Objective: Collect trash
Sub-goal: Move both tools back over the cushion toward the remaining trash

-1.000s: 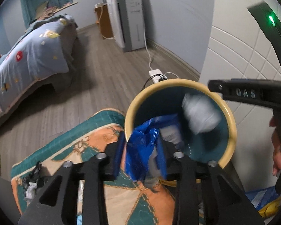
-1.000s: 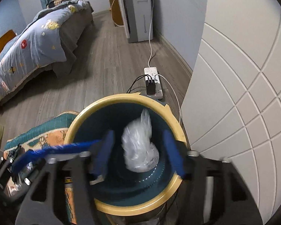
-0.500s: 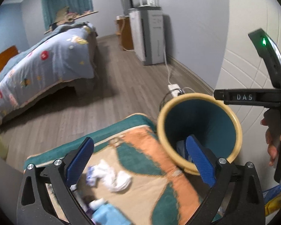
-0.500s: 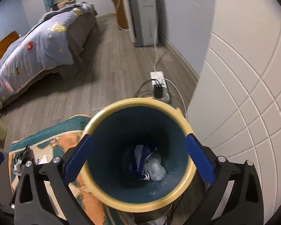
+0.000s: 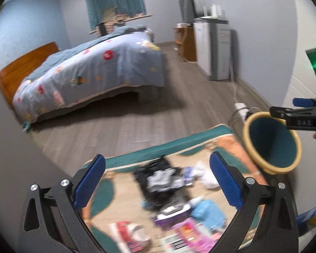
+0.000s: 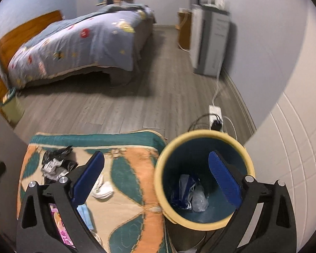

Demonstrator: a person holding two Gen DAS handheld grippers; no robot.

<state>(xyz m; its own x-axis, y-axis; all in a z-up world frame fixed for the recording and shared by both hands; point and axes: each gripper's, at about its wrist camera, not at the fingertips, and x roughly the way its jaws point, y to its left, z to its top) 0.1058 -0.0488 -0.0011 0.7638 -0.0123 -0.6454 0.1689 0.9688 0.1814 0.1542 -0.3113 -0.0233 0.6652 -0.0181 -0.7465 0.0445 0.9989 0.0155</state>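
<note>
My left gripper is open and empty above a patterned rug strewn with trash: a black bag, a white tissue, a purple box and pink packaging. The yellow-rimmed teal bin stands at the rug's right corner. My right gripper is also open and empty; its right finger hangs over the bin. In the bin lie a blue wrapper and a clear plastic wad. The black bag and tissue lie left of it.
A bed with a blue quilt stands across the wooden floor. A grey cabinet is at the far wall. A power strip with cables lies behind the bin. A white panelled wall is close on the right.
Both grippers opened and dropped the blue wrapper and the clear wad into the bin. Both then rose and drew back to the left, and the left view now faces the rug's trash.
</note>
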